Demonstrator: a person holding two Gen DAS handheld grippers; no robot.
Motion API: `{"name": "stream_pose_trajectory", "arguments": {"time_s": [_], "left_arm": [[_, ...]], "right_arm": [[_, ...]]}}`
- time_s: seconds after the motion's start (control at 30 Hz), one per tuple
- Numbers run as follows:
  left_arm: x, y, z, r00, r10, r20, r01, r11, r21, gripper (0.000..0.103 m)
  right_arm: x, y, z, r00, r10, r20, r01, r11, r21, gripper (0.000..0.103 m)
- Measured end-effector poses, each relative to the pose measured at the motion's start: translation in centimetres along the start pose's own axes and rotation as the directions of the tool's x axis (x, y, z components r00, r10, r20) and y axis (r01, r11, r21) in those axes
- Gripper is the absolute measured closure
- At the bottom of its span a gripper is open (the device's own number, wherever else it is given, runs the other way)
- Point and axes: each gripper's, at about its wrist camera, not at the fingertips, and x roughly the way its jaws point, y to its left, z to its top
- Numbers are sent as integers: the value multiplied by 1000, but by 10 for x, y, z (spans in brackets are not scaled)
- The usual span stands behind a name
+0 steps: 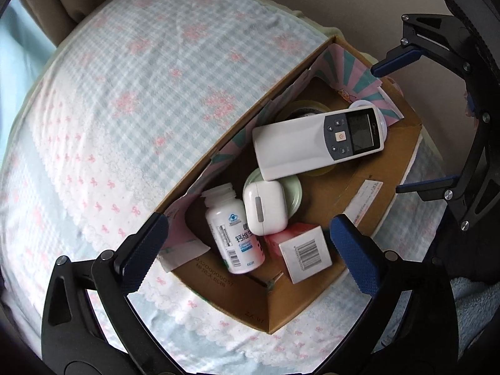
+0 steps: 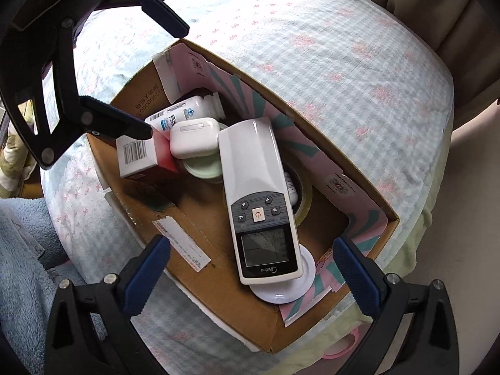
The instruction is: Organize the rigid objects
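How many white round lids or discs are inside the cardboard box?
1: a white round plastic disc lies under the screen end of the white remote control, near the box's corner. Others may be hidden beneath.

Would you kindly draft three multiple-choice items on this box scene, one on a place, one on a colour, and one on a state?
1. Where does the remote control lie?
A. On the bedsheet beside the box
B. In the cardboard box, on top of other things
C. Between the right gripper's fingers

2. What colour is the earbud case?
A. White
B. Black
C. Red

3. How does the left gripper stand?
A. Shut on the pill bottle
B. Shut on nothing
C. Open, holding nothing

Answers:
1 B: the remote rests across a tape roll and a white round lid inside the box.
2 A: its shell is plain white in both views.
3 C: its blue pads are spread wide above the pill bottle, touching nothing.
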Motion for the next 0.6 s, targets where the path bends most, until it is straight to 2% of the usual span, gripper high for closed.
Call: {"name": "stream_pose_trajectory", "arguments": {"time_s": [0.2, 0.4, 0.5, 0.6], "left_arm": [[-54, 7, -36, 997, 20, 81, -19, 1000, -17, 0], [-127, 30, -96, 983, 74, 167, -65, 996, -64, 0], [-171, 48, -132, 966, 138, 217, -114, 986, -121, 0], [-221, 71, -171, 931, 224, 288, -164, 962, -218, 0]], "right_arm": [[-39, 22, 12, 998, -56, 20, 55, 998, 8, 0], [-95, 66, 37, 992, -98, 79, 97, 995, 21, 0], [-129, 85, 55, 985, -97, 141, 86, 993, 79, 0], [-166, 108, 77, 970, -72, 234, 43, 991, 130, 0]]}}
